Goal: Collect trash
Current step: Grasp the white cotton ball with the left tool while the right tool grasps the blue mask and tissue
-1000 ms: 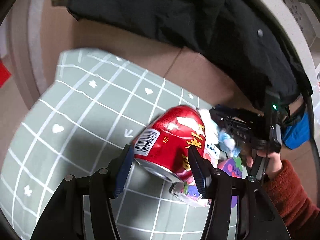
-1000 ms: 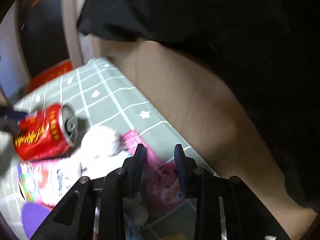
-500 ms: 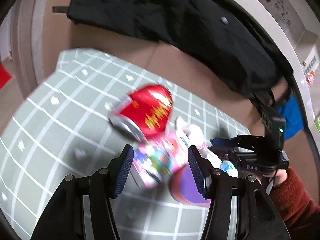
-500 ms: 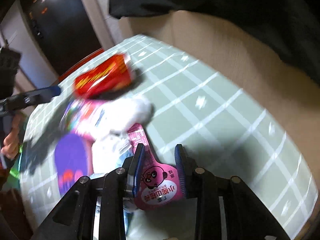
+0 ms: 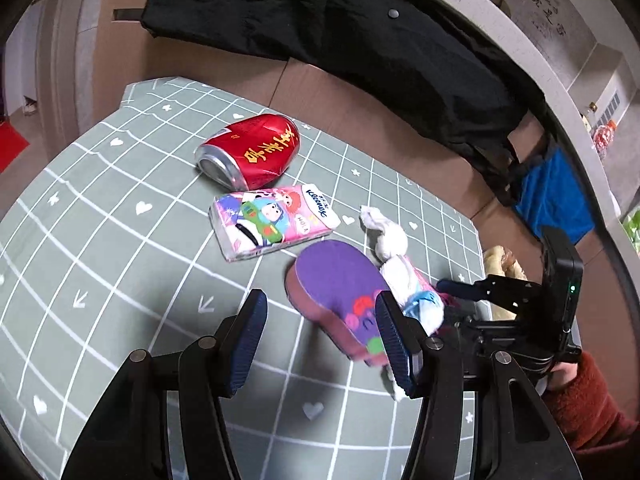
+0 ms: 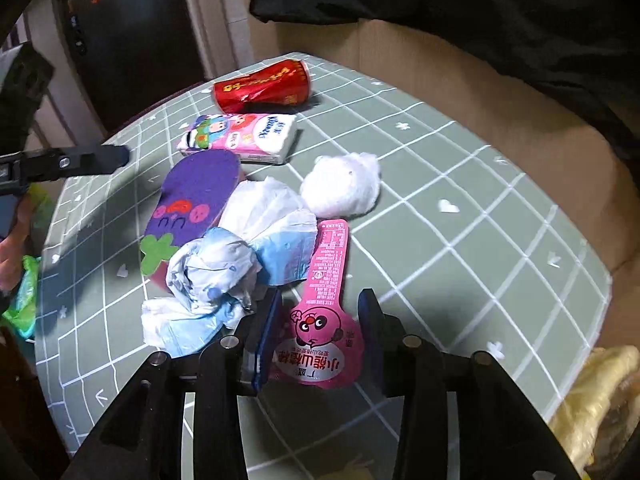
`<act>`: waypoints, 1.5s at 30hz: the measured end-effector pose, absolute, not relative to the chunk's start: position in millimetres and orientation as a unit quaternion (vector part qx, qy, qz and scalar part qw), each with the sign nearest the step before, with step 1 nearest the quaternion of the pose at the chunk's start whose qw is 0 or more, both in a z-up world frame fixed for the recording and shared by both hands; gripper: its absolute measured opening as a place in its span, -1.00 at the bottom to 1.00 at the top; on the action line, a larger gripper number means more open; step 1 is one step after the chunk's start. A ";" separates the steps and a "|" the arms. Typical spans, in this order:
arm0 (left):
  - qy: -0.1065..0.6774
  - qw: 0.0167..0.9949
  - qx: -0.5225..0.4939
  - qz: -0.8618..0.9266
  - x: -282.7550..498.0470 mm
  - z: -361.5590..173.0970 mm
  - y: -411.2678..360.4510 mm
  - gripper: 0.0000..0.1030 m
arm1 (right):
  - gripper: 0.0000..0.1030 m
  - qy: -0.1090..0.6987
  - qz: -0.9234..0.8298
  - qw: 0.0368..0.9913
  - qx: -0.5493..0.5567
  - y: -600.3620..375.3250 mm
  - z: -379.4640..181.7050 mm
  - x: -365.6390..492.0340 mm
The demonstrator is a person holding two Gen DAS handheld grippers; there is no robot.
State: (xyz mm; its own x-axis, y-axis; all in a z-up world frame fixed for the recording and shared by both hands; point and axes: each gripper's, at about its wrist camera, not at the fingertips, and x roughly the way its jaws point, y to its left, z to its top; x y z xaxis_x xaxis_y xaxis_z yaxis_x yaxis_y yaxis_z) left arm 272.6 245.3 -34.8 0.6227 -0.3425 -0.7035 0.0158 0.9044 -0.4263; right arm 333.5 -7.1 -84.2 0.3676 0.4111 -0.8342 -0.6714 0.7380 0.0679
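A dented red can (image 5: pixel 252 151) lies on its side on the green checked tablecloth (image 5: pixel 100 240), also in the right wrist view (image 6: pixel 262 86). Beside it lie a pink tissue pack (image 5: pixel 272 220) (image 6: pixel 240 136), a purple foam cutout (image 5: pixel 340 288) (image 6: pixel 192 204), crumpled white and blue paper (image 6: pixel 240 256) and a white tissue ball (image 6: pixel 342 190). My left gripper (image 5: pixel 320 336) is open and empty above the cloth, near the cutout. My right gripper (image 6: pixel 320 324) is open, its fingers on either side of a pink wrapper (image 6: pixel 320 320).
A black coat (image 5: pixel 360 40) drapes over brown cardboard (image 5: pixel 360 120) behind the table. A blue cloth (image 5: pixel 552 196) hangs at the right. A yellowish bag (image 6: pixel 592 400) lies at the table's right edge. A green bag (image 6: pixel 24 300) sits low at left.
My left gripper has let go of the red can and pulled back; the can now lies on the cloth. My right gripper has pulled back and opened wider around the pink wrapper.
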 end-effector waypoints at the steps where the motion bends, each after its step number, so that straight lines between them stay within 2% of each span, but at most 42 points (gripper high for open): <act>1: 0.417 0.883 -0.193 -0.095 268.0 -32.0 246.0 0.09 | -0.26 0.444 0.327 0.823 -0.140 -11.7 -79.4 328.3; 7: 0.405 0.897 -0.172 -0.042 251.1 -19.4 252.9 0.09 | -0.25 0.385 0.362 0.847 -0.062 -17.9 -40.7 302.5; 14: 0.416 0.898 -0.141 -0.028 228.5 1.7 261.6 0.09 | -0.26 0.428 0.352 0.827 -0.092 30.0 -77.9 307.3; 16: 0.422 0.894 -0.148 -0.035 228.5 0.2 255.6 0.09 | -0.33 0.424 0.349 0.832 -0.083 23.4 -71.8 303.0; 22: 0.396 0.904 -0.144 -0.071 251.3 -3.9 204.7 0.09 | -0.36 0.363 0.335 0.867 -0.069 -26.4 -26.6 284.3; 29: 0.360 0.930 -0.064 -0.048 305.9 -21.2 113.5 0.09 | -0.36 0.293 0.245 0.924 0.015 -126.7 10.6 272.6; 33: 0.374 0.926 -0.045 0.003 342.0 -45.4 96.8 0.09 | -0.35 0.287 0.219 0.930 0.066 -168.8 6.1 270.0; 41: 0.409 0.910 -0.054 0.034 375.3 -75.6 89.7 0.03 | -0.35 0.307 0.204 0.925 0.092 -198.5 -20.5 274.0; 42: 0.410 0.910 -0.053 0.037 377.6 -77.0 88.4 0.01 | -0.35 0.309 0.205 0.924 0.093 -198.5 -22.4 276.3; 45: 0.418 0.905 -0.062 0.038 384.8 -80.2 89.1 -0.31 | -0.35 0.313 0.207 0.923 0.089 -196.0 -27.7 275.2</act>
State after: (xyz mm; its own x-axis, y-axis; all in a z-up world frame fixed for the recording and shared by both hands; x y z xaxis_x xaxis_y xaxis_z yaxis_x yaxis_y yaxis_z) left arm 384.8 89.1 -80.2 0.6470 0.0170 -0.7623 -0.1211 0.9894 -0.0807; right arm 275.2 -196.0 -27.7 0.7185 0.4381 -0.5403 -0.3272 0.8983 0.2932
